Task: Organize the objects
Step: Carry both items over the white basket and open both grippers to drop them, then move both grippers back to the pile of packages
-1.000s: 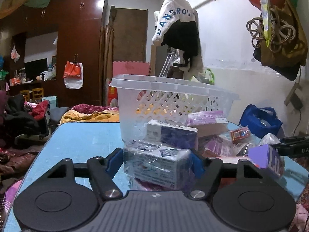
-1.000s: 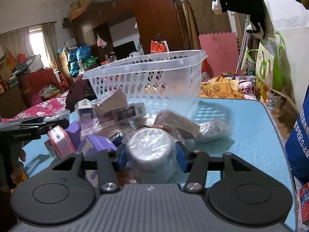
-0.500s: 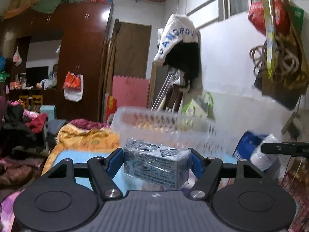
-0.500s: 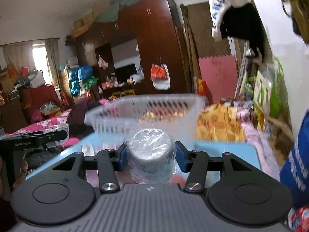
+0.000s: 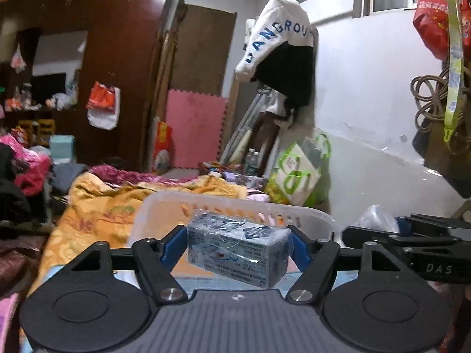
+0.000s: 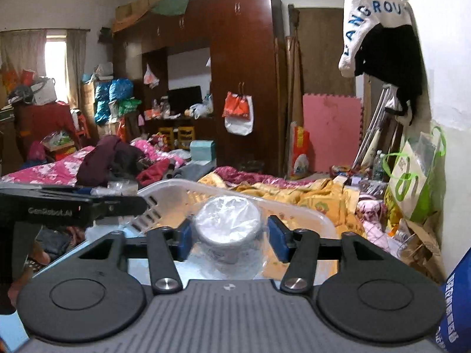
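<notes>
My left gripper (image 5: 238, 241) holds a grey-blue box wrapped in clear plastic (image 5: 235, 250) over the near rim of the white lattice basket (image 5: 164, 206). Its jaws are opening, though the blue pads still touch the box's ends. My right gripper (image 6: 229, 235) hangs over the same basket (image 6: 309, 214) with a round silver tin in plastic wrap (image 6: 228, 223) between its fingers. Those jaws are opening too, and a gap shows beside the right pad. Each gripper appears in the other's view: the right gripper (image 5: 412, 235) at the right edge, the left gripper (image 6: 73, 206) at the left edge.
A pale blue table (image 6: 147, 264) carries the basket. Behind it lies a bed with an orange blanket (image 5: 97, 206). A green and white bag (image 5: 297, 173) leans on the right wall. A blue bag (image 6: 454, 300) stands at the right, and a person's hand (image 6: 16, 288) at the lower left.
Both grippers rose from the pile on the table with the box and the tin, up over the basket's rim. The right jaws have spread away from the tin.
</notes>
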The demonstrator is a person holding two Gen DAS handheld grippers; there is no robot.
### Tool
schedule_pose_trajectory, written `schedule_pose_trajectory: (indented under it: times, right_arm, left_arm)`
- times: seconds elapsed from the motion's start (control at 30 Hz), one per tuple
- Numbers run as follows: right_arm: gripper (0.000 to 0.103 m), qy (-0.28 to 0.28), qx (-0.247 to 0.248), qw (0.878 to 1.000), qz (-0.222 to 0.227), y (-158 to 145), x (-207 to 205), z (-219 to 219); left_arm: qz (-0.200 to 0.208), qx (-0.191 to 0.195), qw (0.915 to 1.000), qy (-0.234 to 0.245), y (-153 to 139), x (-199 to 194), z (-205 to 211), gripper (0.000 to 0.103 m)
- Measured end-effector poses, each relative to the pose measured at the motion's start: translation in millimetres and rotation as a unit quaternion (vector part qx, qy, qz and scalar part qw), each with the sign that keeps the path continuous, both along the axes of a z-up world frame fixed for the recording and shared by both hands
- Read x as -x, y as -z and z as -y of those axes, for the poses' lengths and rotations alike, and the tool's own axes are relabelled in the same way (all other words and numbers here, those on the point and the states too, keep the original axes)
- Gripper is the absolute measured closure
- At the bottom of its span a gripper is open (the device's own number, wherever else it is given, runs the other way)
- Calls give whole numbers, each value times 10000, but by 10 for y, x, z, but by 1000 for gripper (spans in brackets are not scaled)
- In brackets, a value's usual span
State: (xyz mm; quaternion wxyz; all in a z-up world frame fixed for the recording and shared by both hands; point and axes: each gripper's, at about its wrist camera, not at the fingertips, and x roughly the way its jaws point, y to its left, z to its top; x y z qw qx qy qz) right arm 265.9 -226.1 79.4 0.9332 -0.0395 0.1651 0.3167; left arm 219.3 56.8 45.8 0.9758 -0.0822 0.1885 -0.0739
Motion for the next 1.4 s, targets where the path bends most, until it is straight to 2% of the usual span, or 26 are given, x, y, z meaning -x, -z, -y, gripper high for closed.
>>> schedule_pose_trajectory:
  times: [0.07,0.1,0.2,0.27,0.33,0.4,0.5,0.57,0.63,0.7,0.77,0.87,0.93,1.03,1.17,1.2,1.33,1.4]
  right_arm:
    - [9,67,-16,10000,28,38,31,60]
    - [6,73,-35,9999,83,29,86,97]
    - [1,-8,-140,9997,205,-19,295,261]
    - [0,-118,-323,9990,301,-26,485,428]
    - [0,-251,-447,9983,273,31,694,612]
    - [0,-409,-425,9979,283,176,940,784]
    - [0,-316,-290,9989,162,515,1234,942]
    - [0,-378,-262,9989,27,777,1394,999]
    - [0,-376,-440,9983,-93,953,1486,1067]
    - [0,-363,-800,9960,-155,1010,1503,1131]
    - [0,-523,-837,9950,-137,1010,1528,1073]
    - [3,-586,-390,9973,201,949,1579,850]
    - [10,-720,-207,9969,220,945,1571,723]
    - [14,-764,63,9968,235,924,1507,548]
    - [35,-737,255,9967,224,930,1413,456]
    - [37,-768,243,9966,201,975,1446,488]
    - [37,-812,294,9959,259,1023,1482,522]
    - [37,-795,302,9959,295,1086,1567,534]
  left_arm:
    - [0,38,10000,12,28,22,-17,8]
    - [71,65,9999,28,42,68,-29,0]
    - [396,273,9988,-53,36,300,-90,0]
    - [751,441,9960,-222,36,512,-143,0]
    - [798,461,9956,-173,74,727,-162,0]
    - [491,259,9985,-31,174,948,-152,0]
    - [606,-39,9978,-274,411,1424,-129,0]
    - [721,-111,9970,-266,572,1735,-84,0]
    - [806,-138,9964,-200,675,1997,21,1]
    - [839,-419,9956,28,677,2136,226,1]
    - [744,-710,9946,157,639,2126,437,3]
    - [631,-871,9935,377,700,2104,636,5]
    - [495,-917,9936,433,793,2066,686,9]
    - [343,-879,9946,427,887,2001,678,12]
    - [273,-880,9951,356,946,1956,693,12]
    - [274,-917,9948,353,965,1964,705,12]
    - [198,-1010,9942,311,1007,1892,765,13]
    - [145,-974,9946,313,1037,1867,765,20]
